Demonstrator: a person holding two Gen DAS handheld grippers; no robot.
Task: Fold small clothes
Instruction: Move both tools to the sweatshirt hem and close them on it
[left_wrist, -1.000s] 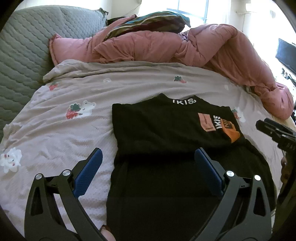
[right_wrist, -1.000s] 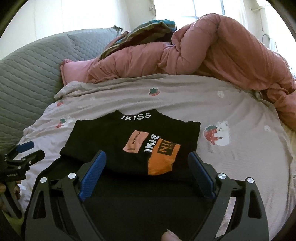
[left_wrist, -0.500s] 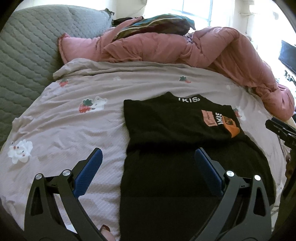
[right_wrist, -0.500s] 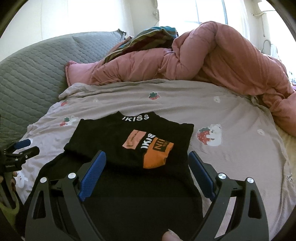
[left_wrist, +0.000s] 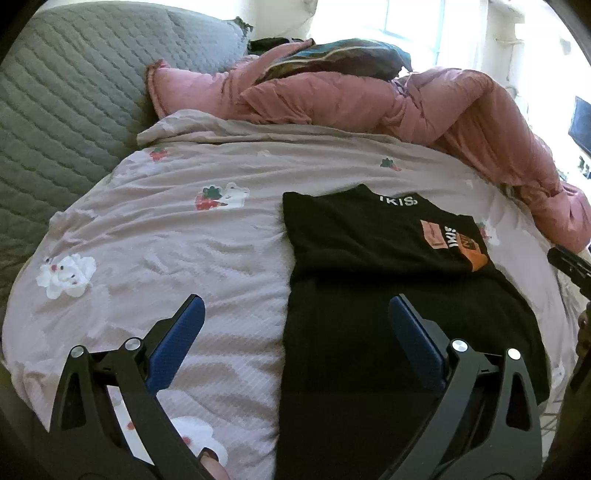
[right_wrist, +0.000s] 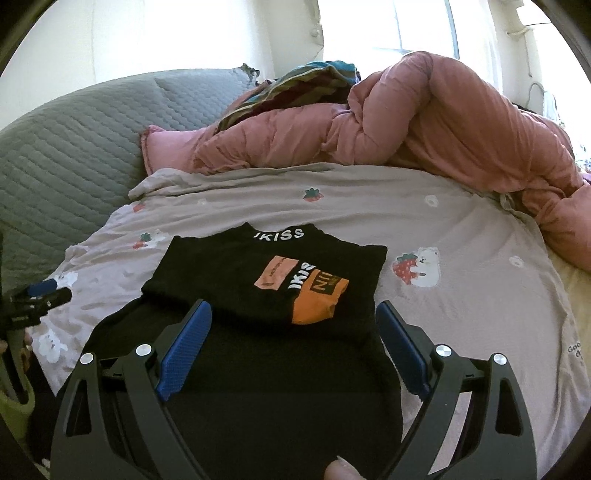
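Observation:
A black T-shirt (left_wrist: 369, 266) with an orange and pink print and white letters lies on the bed, its top part folded down over the lower part; it also shows in the right wrist view (right_wrist: 273, 295). My left gripper (left_wrist: 295, 314) is open and empty, above the shirt's left edge and the sheet. My right gripper (right_wrist: 293, 319) is open and empty, above the shirt's near part. The left gripper shows at the left edge of the right wrist view (right_wrist: 40, 295). The right gripper's tip shows at the right edge of the left wrist view (left_wrist: 569, 262).
The bed has a pinkish-grey sheet (left_wrist: 184, 236) with strawberry and bear prints. A bunched pink duvet (right_wrist: 424, 129) lies along the far and right sides, with a striped cloth (left_wrist: 332, 59) on it. A grey quilted headboard (left_wrist: 66, 103) stands at the left.
Both grippers have pulled back and risen away from the shirt, staying open. The shirt looks smaller and farther off. The left gripper has shifted left over the sheet.

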